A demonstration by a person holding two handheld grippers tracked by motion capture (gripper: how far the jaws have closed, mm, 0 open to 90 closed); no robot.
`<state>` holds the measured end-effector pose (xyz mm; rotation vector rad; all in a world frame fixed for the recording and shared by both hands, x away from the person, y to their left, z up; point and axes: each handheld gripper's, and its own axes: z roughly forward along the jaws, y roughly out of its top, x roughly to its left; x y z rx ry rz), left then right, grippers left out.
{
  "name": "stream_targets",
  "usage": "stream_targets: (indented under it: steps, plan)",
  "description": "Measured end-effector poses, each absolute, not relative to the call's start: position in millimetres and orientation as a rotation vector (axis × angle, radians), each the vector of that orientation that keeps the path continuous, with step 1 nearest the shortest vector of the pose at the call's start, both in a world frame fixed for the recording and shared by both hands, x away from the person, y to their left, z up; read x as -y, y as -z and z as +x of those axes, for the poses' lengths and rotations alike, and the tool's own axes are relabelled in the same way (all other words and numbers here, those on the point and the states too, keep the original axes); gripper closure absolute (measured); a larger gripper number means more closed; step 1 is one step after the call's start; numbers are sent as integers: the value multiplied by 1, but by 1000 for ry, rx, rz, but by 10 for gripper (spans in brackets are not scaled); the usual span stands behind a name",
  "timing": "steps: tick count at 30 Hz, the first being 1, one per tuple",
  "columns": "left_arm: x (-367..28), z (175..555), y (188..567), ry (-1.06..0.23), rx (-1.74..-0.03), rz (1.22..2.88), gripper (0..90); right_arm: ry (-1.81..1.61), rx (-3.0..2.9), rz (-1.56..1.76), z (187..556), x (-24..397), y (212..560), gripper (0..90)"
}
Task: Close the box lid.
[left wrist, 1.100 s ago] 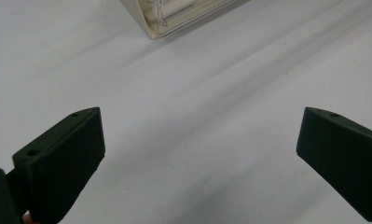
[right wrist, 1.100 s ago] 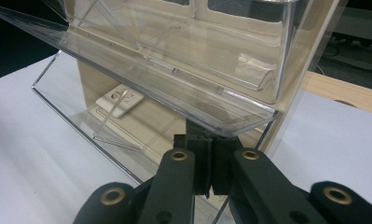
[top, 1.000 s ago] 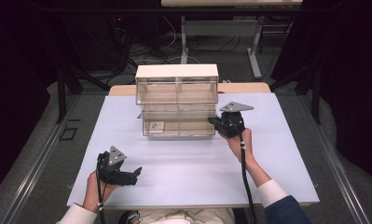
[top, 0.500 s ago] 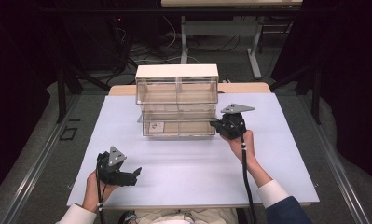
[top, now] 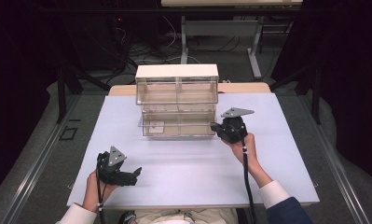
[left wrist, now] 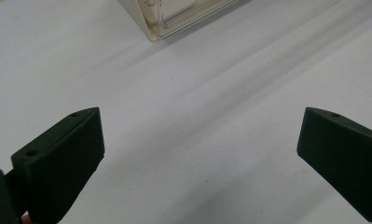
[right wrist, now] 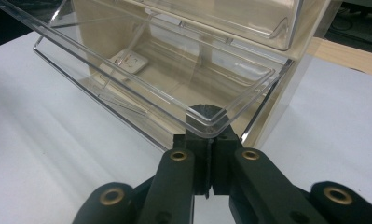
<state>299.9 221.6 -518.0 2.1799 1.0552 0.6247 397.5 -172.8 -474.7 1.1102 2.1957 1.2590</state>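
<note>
My right tool [right wrist: 207,122] pinches the lower drawer's [right wrist: 141,88] corner rim to tilt it. My left tool [left wrist: 200,154], spread wide, waits on the table [left wrist: 188,93].

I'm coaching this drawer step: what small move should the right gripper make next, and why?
Probably ease the drawer further out or tilt it open: the right gripper is shut on the clear front rim's corner, the drawer is only partly out of the cabinet, and the left gripper idles open.

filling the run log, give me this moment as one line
right gripper: shut, at rim of tilted-out lower drawer | left gripper: open over table | small white packet in drawer
</note>
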Motion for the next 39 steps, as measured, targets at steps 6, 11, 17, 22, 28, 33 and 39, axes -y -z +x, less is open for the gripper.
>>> stream_targets:
  steps: [6,11,17,22,28,33,39]
  plan:
    - [-222,300,518,-623,-1057,2182,7,-1255,-2207,1122,394,173,477,897]
    - [-221,300,519,-626,-1054,2183,6,-1245,-2215,1111,393,175,478,896]
    - [-220,300,520,-613,-1054,2190,6,-1223,-2230,1122,391,175,480,895]
    - [-220,300,519,-616,-1055,2187,5,-1204,-2244,1126,390,176,483,894]
    - [-219,300,519,-638,-1049,2190,5,-1185,-2254,1138,389,177,483,891]
    - [-219,299,519,-620,-1054,2192,5,-1158,-2259,1154,388,179,485,887]
    - [-219,299,519,-627,-1056,2187,4,-1137,-2267,1165,386,184,488,875]
